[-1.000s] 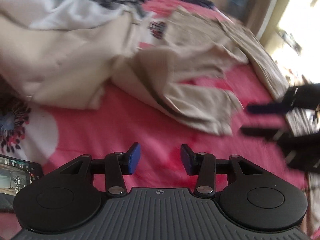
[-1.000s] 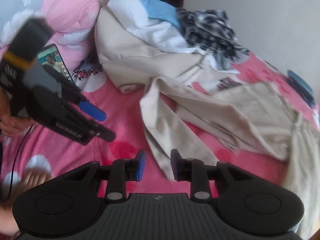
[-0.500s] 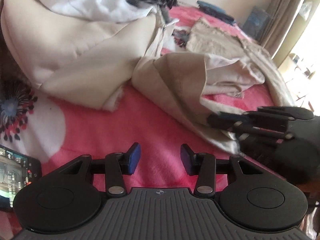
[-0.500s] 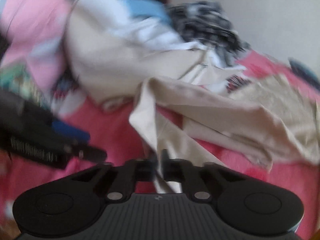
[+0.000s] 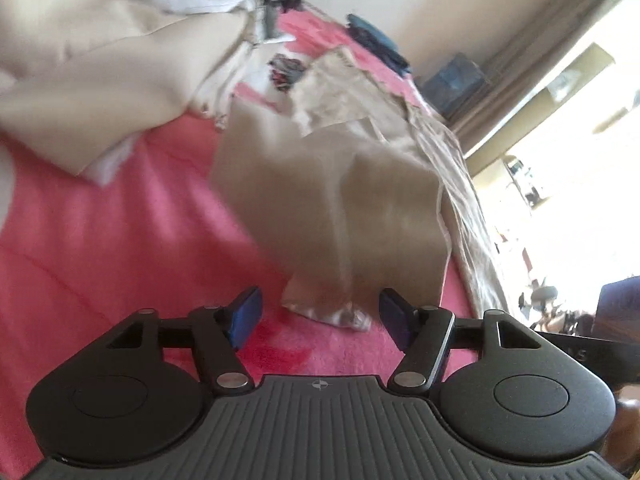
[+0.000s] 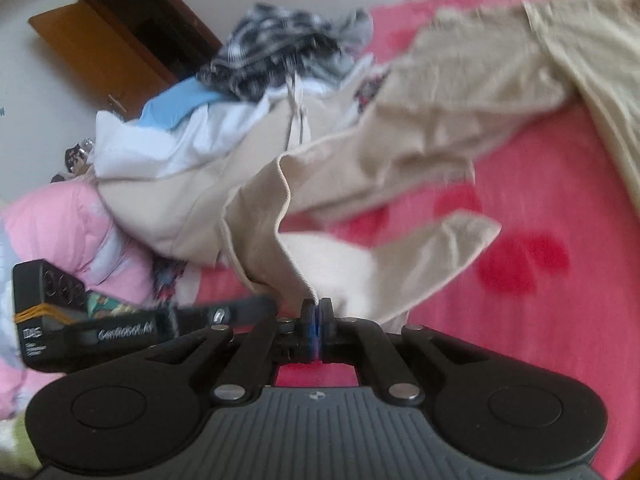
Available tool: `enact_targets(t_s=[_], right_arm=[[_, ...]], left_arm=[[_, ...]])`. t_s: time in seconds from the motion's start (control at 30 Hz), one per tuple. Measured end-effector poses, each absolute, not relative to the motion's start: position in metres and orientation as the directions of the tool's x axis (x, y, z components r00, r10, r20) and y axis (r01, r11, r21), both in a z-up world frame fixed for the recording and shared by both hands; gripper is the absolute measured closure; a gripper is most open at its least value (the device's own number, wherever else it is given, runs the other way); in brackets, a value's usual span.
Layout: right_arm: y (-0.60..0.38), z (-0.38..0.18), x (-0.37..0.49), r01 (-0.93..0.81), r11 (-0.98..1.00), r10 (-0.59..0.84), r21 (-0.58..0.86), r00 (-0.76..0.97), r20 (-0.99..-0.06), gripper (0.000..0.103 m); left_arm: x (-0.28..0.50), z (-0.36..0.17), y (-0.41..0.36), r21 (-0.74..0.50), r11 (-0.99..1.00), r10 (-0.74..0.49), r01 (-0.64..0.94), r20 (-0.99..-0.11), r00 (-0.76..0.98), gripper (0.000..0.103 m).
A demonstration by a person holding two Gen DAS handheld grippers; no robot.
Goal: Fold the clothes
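Observation:
A beige garment (image 6: 440, 120) lies spread over the pink bed sheet (image 6: 560, 320). My right gripper (image 6: 316, 316) is shut on one edge of it, and the cloth rises in a fold from the pressed pads. In the left wrist view the same beige garment (image 5: 340, 208) hangs blurred just ahead, its lower hem between the fingers. My left gripper (image 5: 320, 316) is opening, and its blue pads stand clear of the cloth on both sides. The left gripper's housing (image 6: 80, 320) shows at the left of the right wrist view.
A heap of clothes sits behind: a cream jacket (image 5: 100, 72), a white piece (image 6: 168, 148), a blue one (image 6: 176, 108) and a checked one (image 6: 280, 56). A pink pillow (image 6: 68, 232) lies at left. A brown cupboard door (image 6: 108, 56) and a bright window (image 5: 580, 160) border the bed.
My right gripper has shut on the beige garment's edge, rolled and pulled it up. The left jaws have spread wider, and the cloth now hangs right in front of them.

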State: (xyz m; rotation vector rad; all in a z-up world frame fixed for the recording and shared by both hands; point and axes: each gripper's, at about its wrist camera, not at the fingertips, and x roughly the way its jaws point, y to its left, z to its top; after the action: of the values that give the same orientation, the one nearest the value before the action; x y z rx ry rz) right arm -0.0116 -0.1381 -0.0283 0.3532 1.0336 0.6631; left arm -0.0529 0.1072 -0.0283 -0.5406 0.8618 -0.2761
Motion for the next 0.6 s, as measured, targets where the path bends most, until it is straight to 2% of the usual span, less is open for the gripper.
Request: enact_targets(t_s=[0.17, 0.2, 0.23, 0.33, 0.37, 0.43, 0.6], right_arm=[[-0.148, -0.023, -0.029, -0.321, 0.739, 0.670, 0.593, 0.260, -0.695, 0.103], [-0.150, -0.020, -0.033, -0.324, 0.740, 0.668, 0.590, 0.249, -0.701, 0.103], [-0.153, -0.017, -0.037, -0.320, 0.741, 0.666, 0.590, 0.240, -0.707, 0.103], [-0.161, -0.006, -0.046, -0.303, 0.739, 0.668, 0.601, 0.212, -0.713, 0.103], [-0.163, -0.001, -0.050, -0.303, 0.736, 0.670, 0.605, 0.206, -0.713, 0.103], [-0.166, 0.009, -0.059, -0.309, 0.730, 0.676, 0.610, 0.192, -0.712, 0.103], [-0.171, 0.030, -0.083, -0.281, 0.679, 0.728, 0.679, 0.130, -0.674, 0.103]], left_arm=[[-0.064, -0.024, 0.089, -0.499, 0.856, -0.455, 0.131, -0.611, 0.647, 0.040], [-0.067, -0.023, 0.087, -0.504, 0.851, -0.470, 0.148, -0.604, 0.644, 0.045], [-0.069, -0.021, 0.087, -0.513, 0.843, -0.487, 0.163, -0.599, 0.635, 0.057], [-0.078, -0.010, 0.090, -0.549, 0.813, -0.542, 0.197, -0.588, 0.600, 0.071], [-0.080, -0.006, 0.092, -0.564, 0.800, -0.560, 0.205, -0.579, 0.593, 0.080], [-0.085, 0.004, 0.095, -0.593, 0.774, -0.594, 0.221, -0.559, 0.578, 0.085], [-0.098, 0.020, 0.098, -0.644, 0.723, -0.661, 0.249, -0.542, 0.519, 0.088]])
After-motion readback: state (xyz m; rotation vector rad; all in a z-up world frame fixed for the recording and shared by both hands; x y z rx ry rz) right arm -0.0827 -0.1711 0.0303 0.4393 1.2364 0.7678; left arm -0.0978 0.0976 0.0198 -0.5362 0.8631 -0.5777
